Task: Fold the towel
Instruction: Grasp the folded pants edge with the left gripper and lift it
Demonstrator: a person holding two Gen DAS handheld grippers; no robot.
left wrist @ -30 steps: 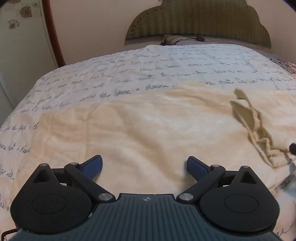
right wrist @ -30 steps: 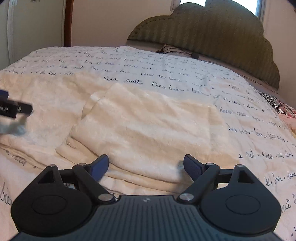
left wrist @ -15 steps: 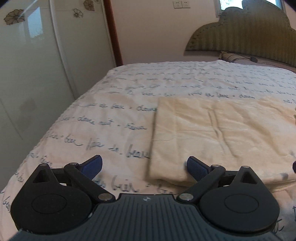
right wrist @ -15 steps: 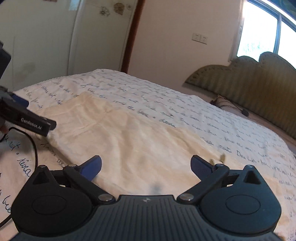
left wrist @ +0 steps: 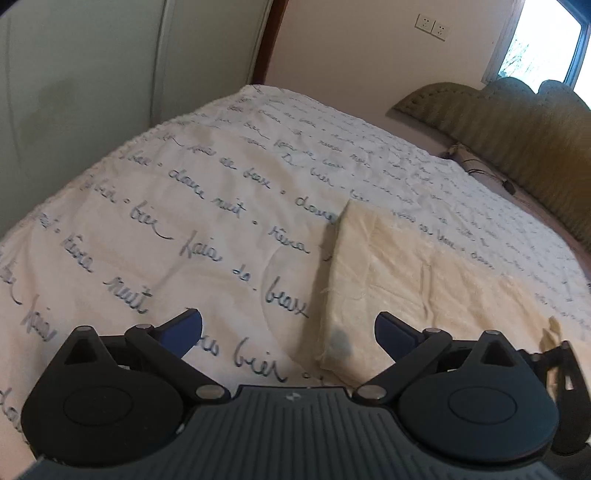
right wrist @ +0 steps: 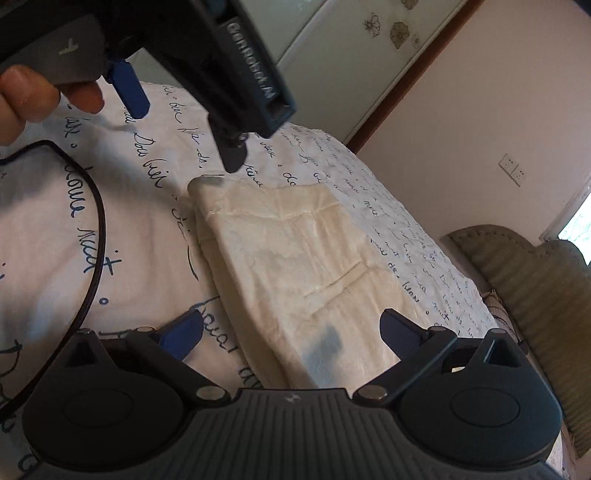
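Towel (left wrist: 424,280) is cream, folded into a long flat strip lying on the bed (left wrist: 177,206), on the white cover printed with blue handwriting. In the right wrist view the same towel (right wrist: 295,266) shows stacked layers along its near left edge and a couple of shallow creases on top.

Left gripper (left wrist: 288,332): jaws wide, nothing between them, held above the near left corner of the towel. Whether a fingertip touches the cloth I can't tell. From the right wrist view the left gripper (right wrist: 184,125) fills the top left, mostly cut off by the frame edge; one blue pad and a dark tip sit just over the towel's far corner. A hand (right wrist: 33,92) grips its handle, only the fingers in frame.

Right gripper (right wrist: 291,332): jaws wide, empty, hovering over the towel's near end. Contact not readable here either. In the left wrist view only a dark blurred bit of it shows at the right edge.

A black cable (right wrist: 96,236) loops over the cover at left; both ends run out of frame.

Far side: green padded headboard (left wrist: 517,125), partly cut off; something small and dark lies at its foot, too small to identify. Wardrobe door (left wrist: 81,74) at left, wall sockets (left wrist: 432,26) and a bright window corner at top right.
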